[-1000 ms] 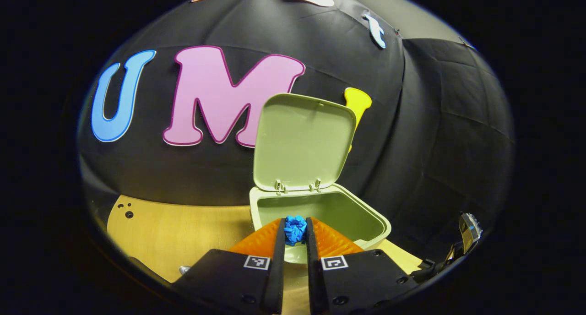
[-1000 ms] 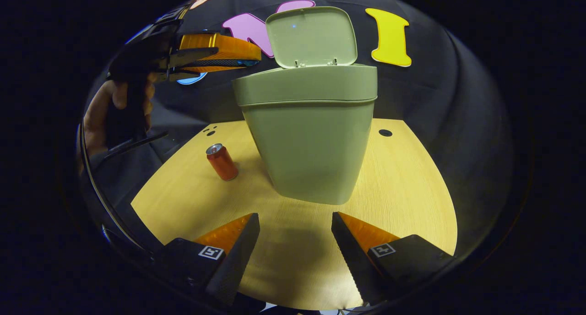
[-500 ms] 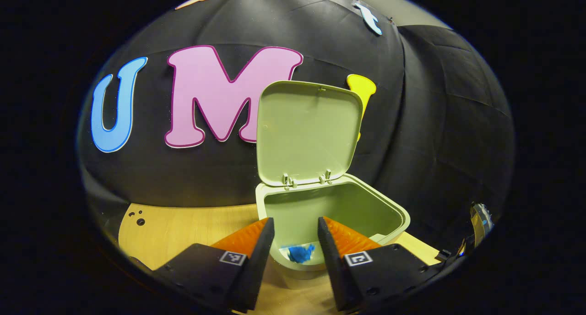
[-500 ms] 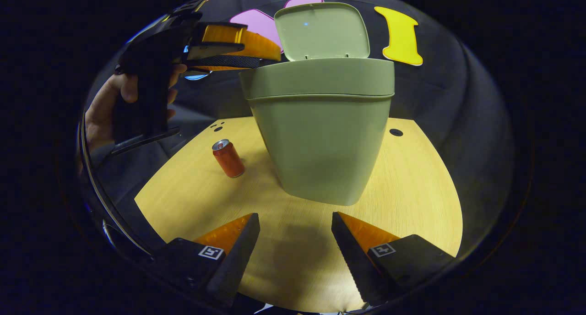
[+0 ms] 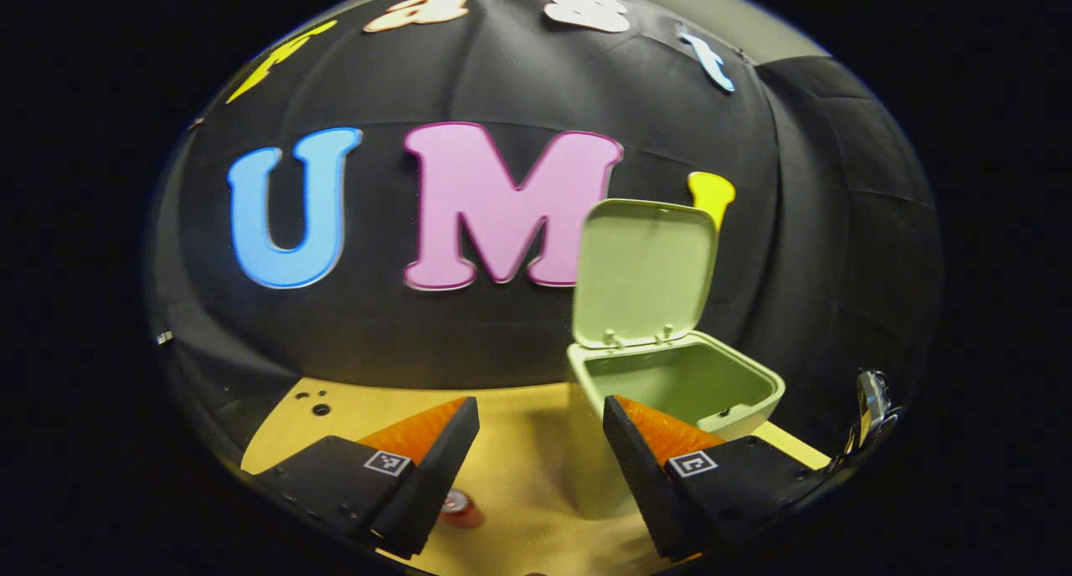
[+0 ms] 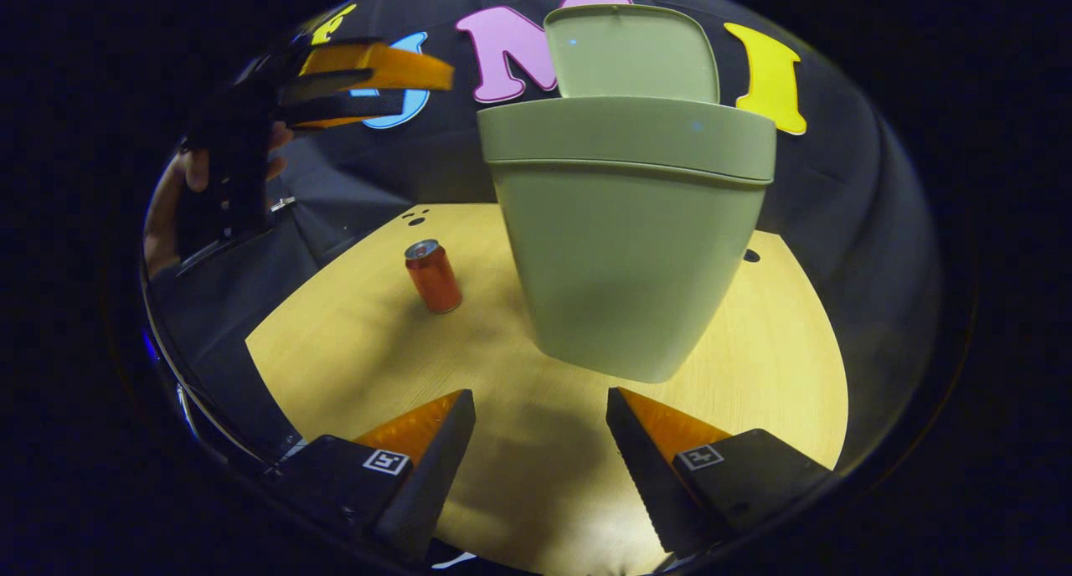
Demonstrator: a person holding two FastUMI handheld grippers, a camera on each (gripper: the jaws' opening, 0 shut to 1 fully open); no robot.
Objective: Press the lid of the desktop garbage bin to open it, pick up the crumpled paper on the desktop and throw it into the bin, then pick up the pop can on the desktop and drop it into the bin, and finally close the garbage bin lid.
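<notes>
- garbage bin [image 6: 628,241] is a pale sage green all over, lid [image 5: 645,270] same shade
- pop can [image 6: 434,276] is red with a silver top
- desktop [image 6: 352,350] is light yellowish wood grain
- booth wall [image 5: 821,224] is black cloth

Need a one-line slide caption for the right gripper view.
Open right gripper faces the open-lidded bin; pop can stands upright on the table.
</notes>
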